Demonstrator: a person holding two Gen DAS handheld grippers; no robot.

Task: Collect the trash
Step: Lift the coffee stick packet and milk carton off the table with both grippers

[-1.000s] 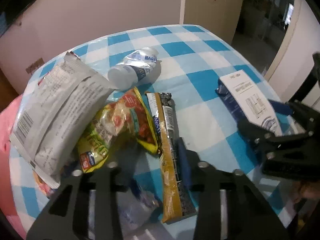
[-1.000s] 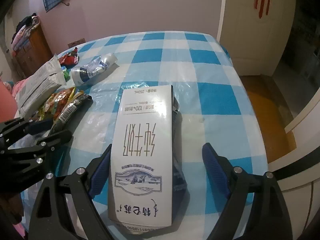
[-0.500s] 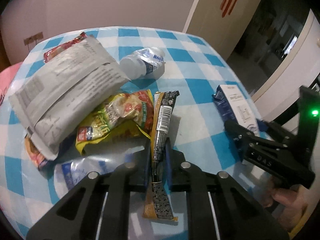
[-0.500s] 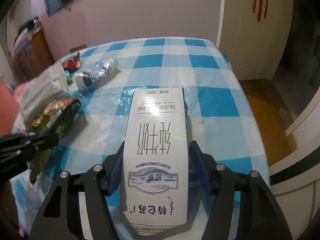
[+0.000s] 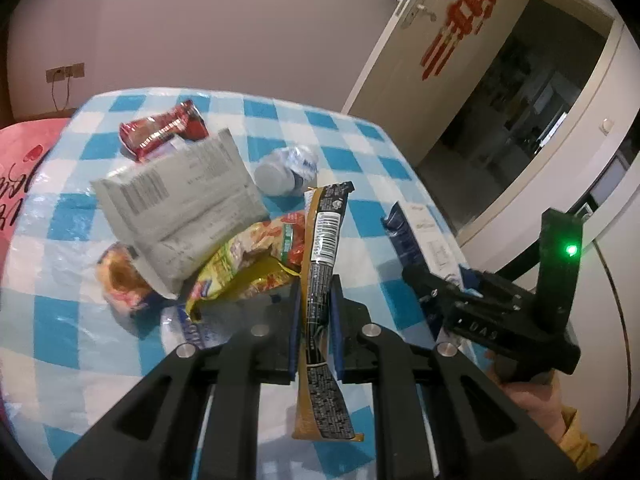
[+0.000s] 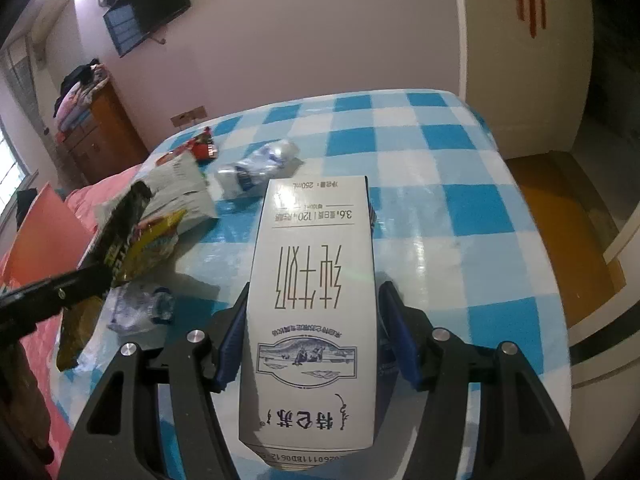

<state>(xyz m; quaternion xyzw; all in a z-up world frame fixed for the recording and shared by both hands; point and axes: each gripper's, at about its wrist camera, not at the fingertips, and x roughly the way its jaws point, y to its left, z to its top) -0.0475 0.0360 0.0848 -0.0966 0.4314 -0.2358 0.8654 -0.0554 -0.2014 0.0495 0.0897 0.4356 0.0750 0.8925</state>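
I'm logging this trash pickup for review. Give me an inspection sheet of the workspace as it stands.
Surface: table under a blue-and-white checked cloth, glossy.
Job's things: black-and-gold wrapper and white milk carton, both gripped; grey pouch, yellow snack bag, red wrapper, crushed bottle lie on the cloth.
Clutter: clear plastic wrap near the front edge.
Grippers: left hand-held gripper shut on the wrapper; right hand-held gripper shut on the carton's sides.
Cables: a cord hangs from the wall outlet.
Surroundings: open door with red decoration, wall television, wooden dresser.
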